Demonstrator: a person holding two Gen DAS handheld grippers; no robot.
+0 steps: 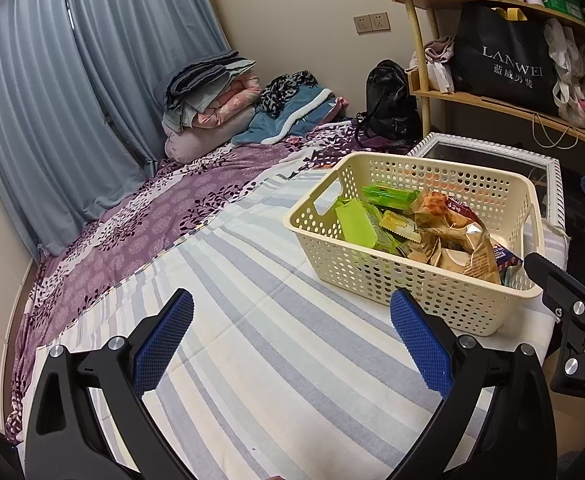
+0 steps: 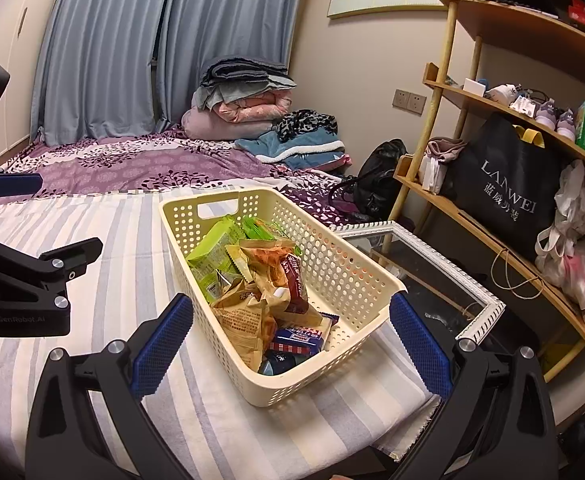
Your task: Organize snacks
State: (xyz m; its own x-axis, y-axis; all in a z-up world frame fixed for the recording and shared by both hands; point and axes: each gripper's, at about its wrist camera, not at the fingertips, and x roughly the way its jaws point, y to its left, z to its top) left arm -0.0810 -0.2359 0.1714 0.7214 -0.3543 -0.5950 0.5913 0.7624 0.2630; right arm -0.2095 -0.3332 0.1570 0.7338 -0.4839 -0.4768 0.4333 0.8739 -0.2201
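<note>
A: Looking across from the left, what are you seeing?

B: Bare striped sheet (image 1: 228,280) is lying under the left gripper (image 1: 292,344). Its jaws are standing wide apart, holding nothing and touching nothing. Further right, the basket (image 1: 372,272) is sitting near the bed's corner, full of snacks (image 1: 432,232).

A: And the right gripper (image 2: 291,344)?

B: It is hovering over the basket's near end, jaws spread just as wide and empty. The near end is showing between its pads (image 2: 164,340), but I cannot tell whether either pad is touching the rim.

A: What is worrying you?

B: The basket is resting close to the bed edge, beside the mirror (image 2: 432,280) lying lower down. I judge that a push from the right gripper could be sliding it off that corner. The packets are also lying loose and overlapping, so closing on one crinkly bag (image 2: 248,312) may be dragging its neighbours out or crushing what is inside.

A: Anything else?

B: The two grippers are working near each other, so they could be colliding if both go for the basket.
</note>
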